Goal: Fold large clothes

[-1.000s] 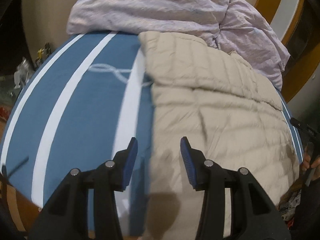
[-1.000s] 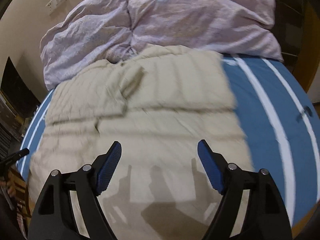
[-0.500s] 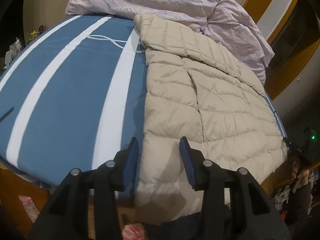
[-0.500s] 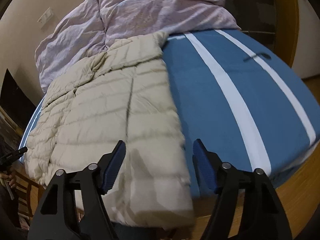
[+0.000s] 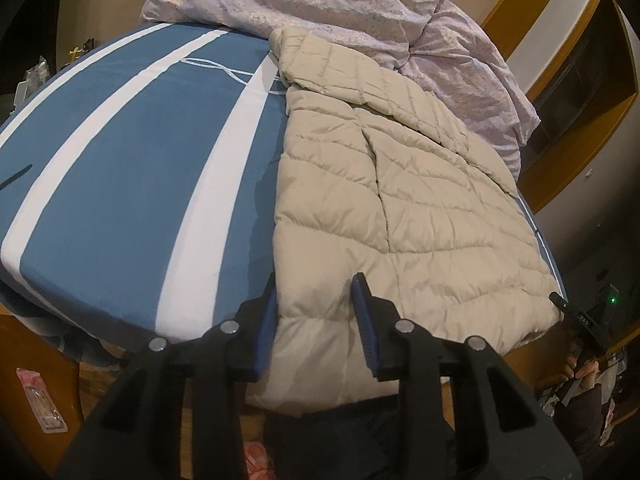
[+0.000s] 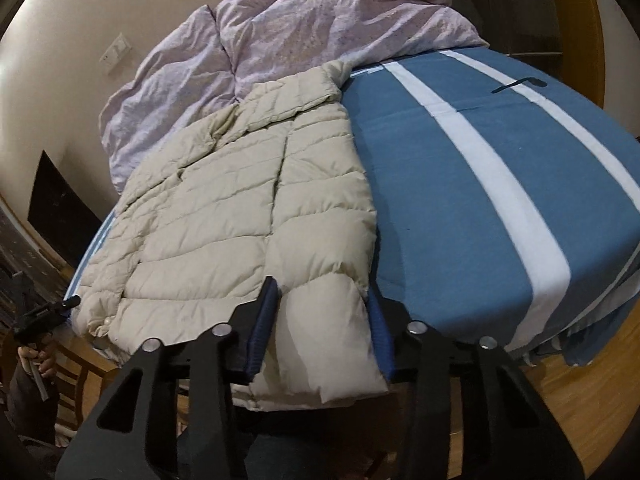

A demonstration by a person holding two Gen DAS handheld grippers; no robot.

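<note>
Straddling the hem, both hand-held grippers sit at the foot of the bed [image 5: 120, 208], where the beige puffer jacket [image 5: 400, 208] lies flat on the blue striped sheet, its bottom edge hanging just over the mattress edge. My left hand-held gripper [image 5: 314, 312] has its jaws parted around the jacket's left hem corner, with fabric between the pads but not visibly pinched. My right hand-held gripper [image 6: 322, 320] is likewise spread around a corner flap of the hem, its blue pads just beside the fabric on either side; I judge neither has clamped yet. I take it they are placed like this so that closing on both hem corners lets me lift the bottom and fold it up toward the collar.

A crumpled lilac duvet [image 5: 320, 4] is heaped at the head of the bed, touching the collar end, and could crowd the fold. A thin white cord [image 5: 216, 66] lies on the sheet beside the collar. Wooden floor [image 6: 580, 400] shows below.
</note>
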